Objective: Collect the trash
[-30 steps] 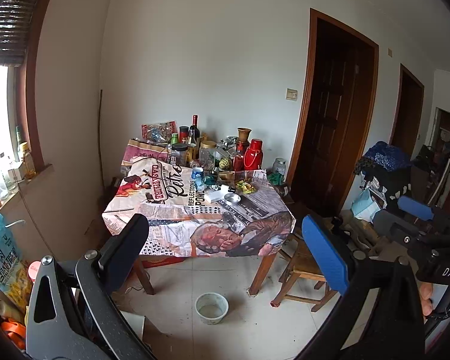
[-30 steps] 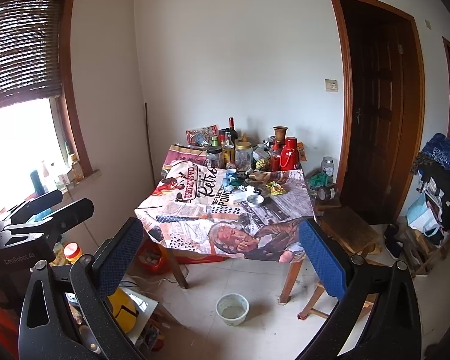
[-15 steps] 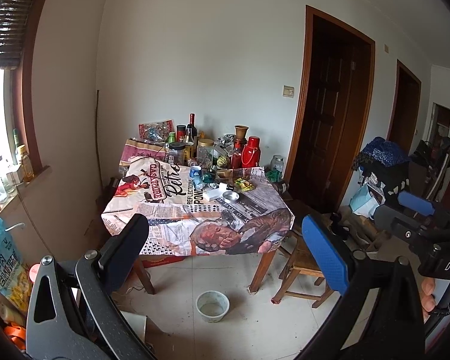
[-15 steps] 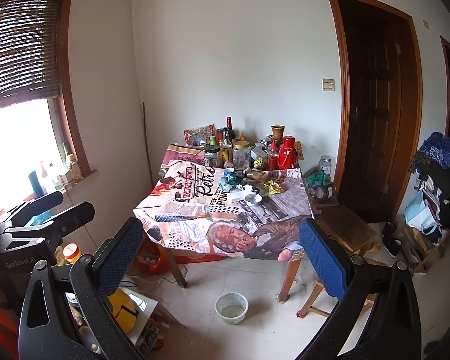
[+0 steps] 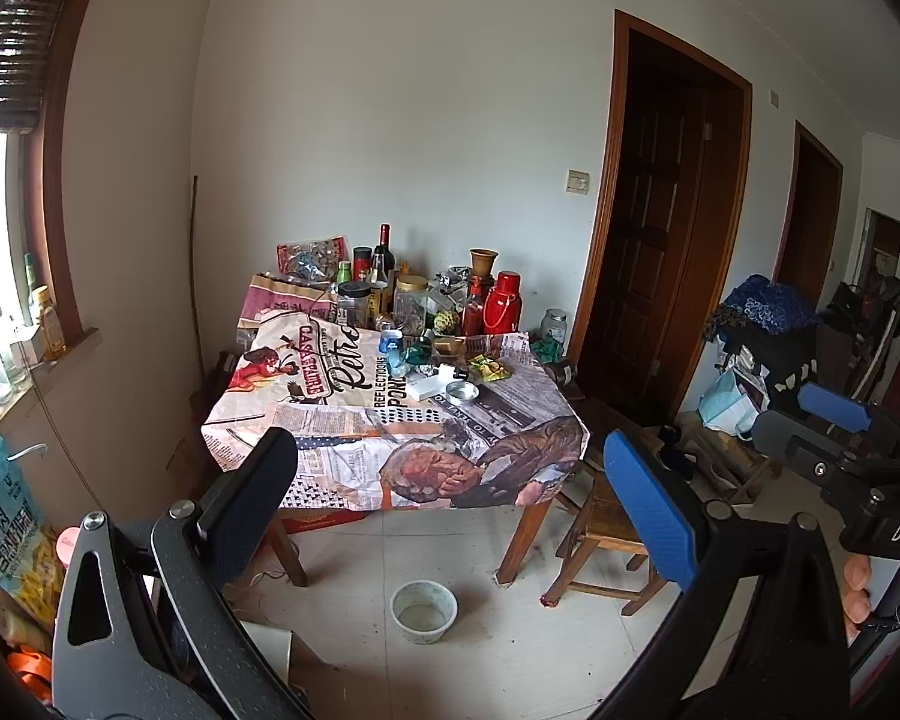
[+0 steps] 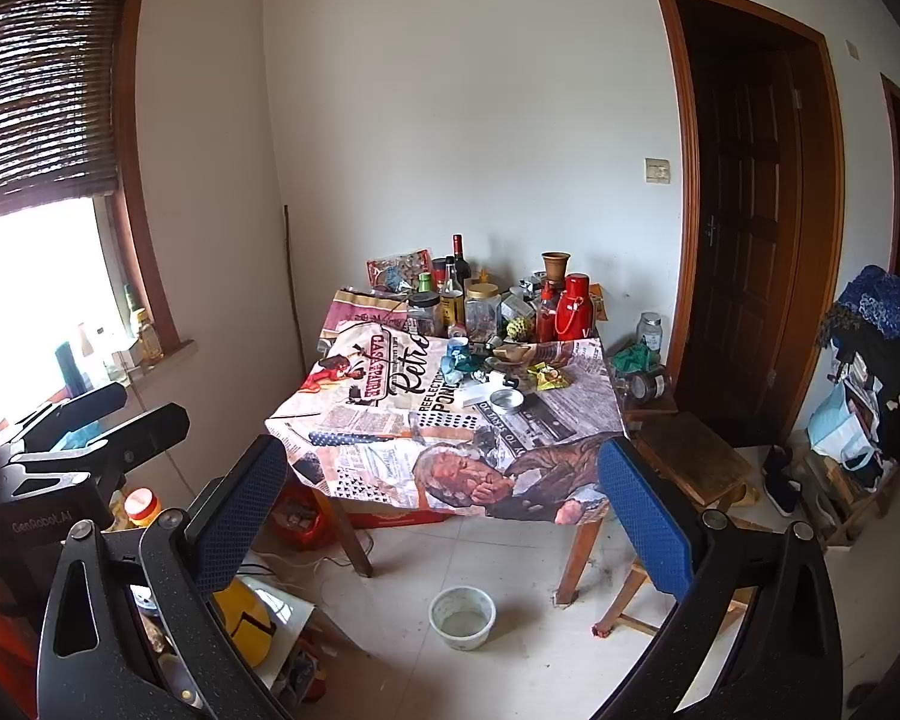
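A table (image 5: 354, 444) with a printed newspaper-style cloth stands against the far wall. On its middle lie a yellow-green wrapper (image 5: 489, 367), a crumpled green wrapper (image 5: 419, 354), a blue-white wrapper (image 5: 392, 343), a white box (image 5: 426, 387) and a round metal lid (image 5: 462, 391). The same table (image 6: 390, 450) and yellow-green wrapper (image 6: 547, 374) show in the right wrist view. My left gripper (image 5: 450, 492) is open and empty, well short of the table. My right gripper (image 6: 444, 492) is open and empty, also far from the table.
Bottles, jars and a red thermos (image 5: 503, 302) crowd the table's back. A white bowl (image 5: 423, 594) sits on the floor in front. A wooden stool (image 5: 606, 534) stands right of the table. Clutter lines the left wall under the window and the right side by the doors.
Both views have drifted slightly: the table sits a little higher and farther left in frame. Both grippers stay open and empty.
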`<act>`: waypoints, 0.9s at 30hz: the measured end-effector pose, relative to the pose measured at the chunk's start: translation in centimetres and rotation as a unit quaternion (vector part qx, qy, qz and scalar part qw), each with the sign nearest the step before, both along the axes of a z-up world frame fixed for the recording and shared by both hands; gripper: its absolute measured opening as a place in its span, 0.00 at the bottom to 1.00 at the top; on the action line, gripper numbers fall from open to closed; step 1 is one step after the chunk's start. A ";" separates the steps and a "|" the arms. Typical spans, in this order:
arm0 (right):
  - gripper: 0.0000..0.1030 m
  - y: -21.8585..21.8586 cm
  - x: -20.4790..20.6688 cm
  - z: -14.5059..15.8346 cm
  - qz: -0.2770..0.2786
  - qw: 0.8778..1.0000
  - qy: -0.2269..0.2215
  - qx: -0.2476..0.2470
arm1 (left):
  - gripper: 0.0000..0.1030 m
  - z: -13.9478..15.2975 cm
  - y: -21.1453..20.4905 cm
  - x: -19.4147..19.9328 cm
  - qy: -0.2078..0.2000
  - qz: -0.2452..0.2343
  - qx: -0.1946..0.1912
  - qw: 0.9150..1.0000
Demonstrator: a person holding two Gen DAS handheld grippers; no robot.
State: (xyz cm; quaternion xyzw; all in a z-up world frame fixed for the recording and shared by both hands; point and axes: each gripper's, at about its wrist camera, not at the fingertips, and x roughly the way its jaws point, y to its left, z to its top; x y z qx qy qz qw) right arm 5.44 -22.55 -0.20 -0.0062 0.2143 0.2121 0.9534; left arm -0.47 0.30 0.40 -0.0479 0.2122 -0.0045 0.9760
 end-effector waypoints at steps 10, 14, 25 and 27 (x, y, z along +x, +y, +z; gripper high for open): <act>1.00 -0.2 0.1 0.0 -0.003 1.000 0.003 0.003 | 1.00 -0.2 0.1 0.3 0.002 0.003 -0.002 1.000; 1.00 -0.2 0.1 -0.1 -0.003 1.000 0.004 0.003 | 1.00 -0.3 0.3 0.3 0.003 0.001 -0.005 1.000; 1.00 -0.7 0.6 -0.2 -0.003 1.000 0.006 0.007 | 1.00 -0.4 0.3 0.6 0.001 0.001 -0.002 1.000; 1.00 -0.9 0.9 -0.2 -0.002 1.000 0.008 0.008 | 1.00 -0.5 0.1 0.7 0.001 0.005 -0.005 1.000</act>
